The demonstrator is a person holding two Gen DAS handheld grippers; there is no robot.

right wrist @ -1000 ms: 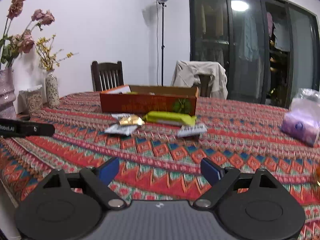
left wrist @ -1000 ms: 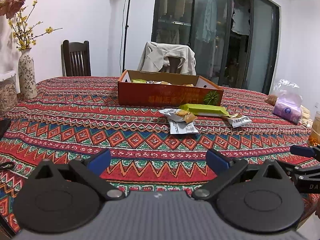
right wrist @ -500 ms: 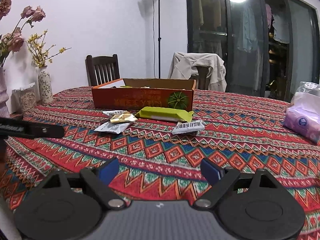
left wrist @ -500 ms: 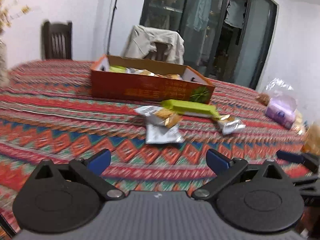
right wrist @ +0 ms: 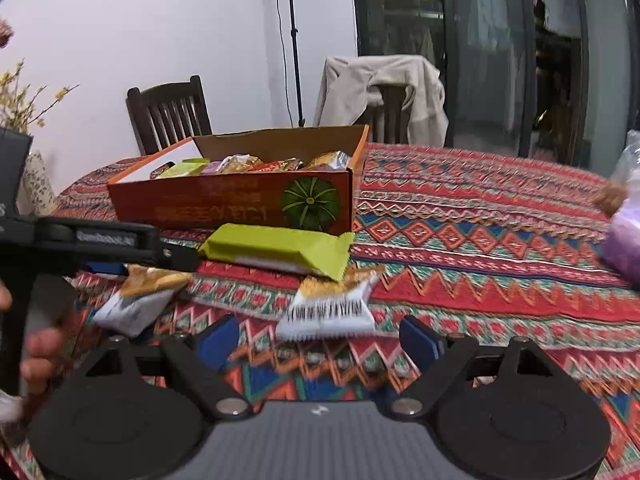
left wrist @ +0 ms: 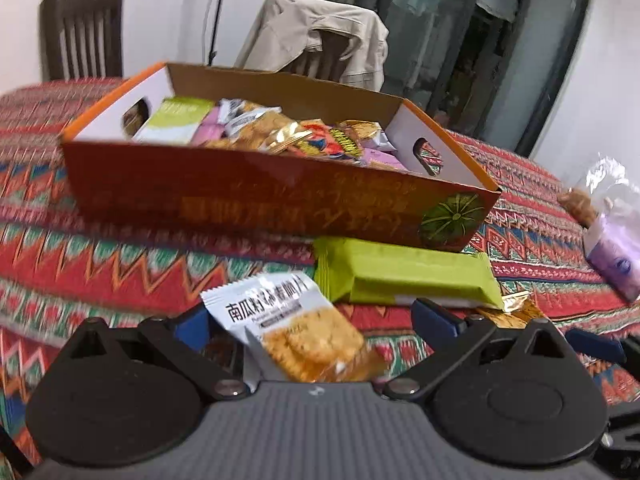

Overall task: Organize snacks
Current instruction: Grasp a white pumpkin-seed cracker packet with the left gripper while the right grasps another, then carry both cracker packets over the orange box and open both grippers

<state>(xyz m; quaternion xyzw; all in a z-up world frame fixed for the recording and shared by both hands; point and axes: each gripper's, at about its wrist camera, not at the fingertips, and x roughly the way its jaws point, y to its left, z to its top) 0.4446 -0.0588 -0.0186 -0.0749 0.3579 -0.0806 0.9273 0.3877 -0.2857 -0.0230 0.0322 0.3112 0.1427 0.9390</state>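
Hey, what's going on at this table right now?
A person is tidying snacks with a gripper in each hand. The left gripper is open around a white cracker packet; the right gripper, its jaws closing slightly, sits just short of a barcode packet. Neither is gripped yet. A green bar lies loose before the orange box, which already holds many snacks.

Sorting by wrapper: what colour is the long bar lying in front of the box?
Lime green, clearest in the right wrist view.
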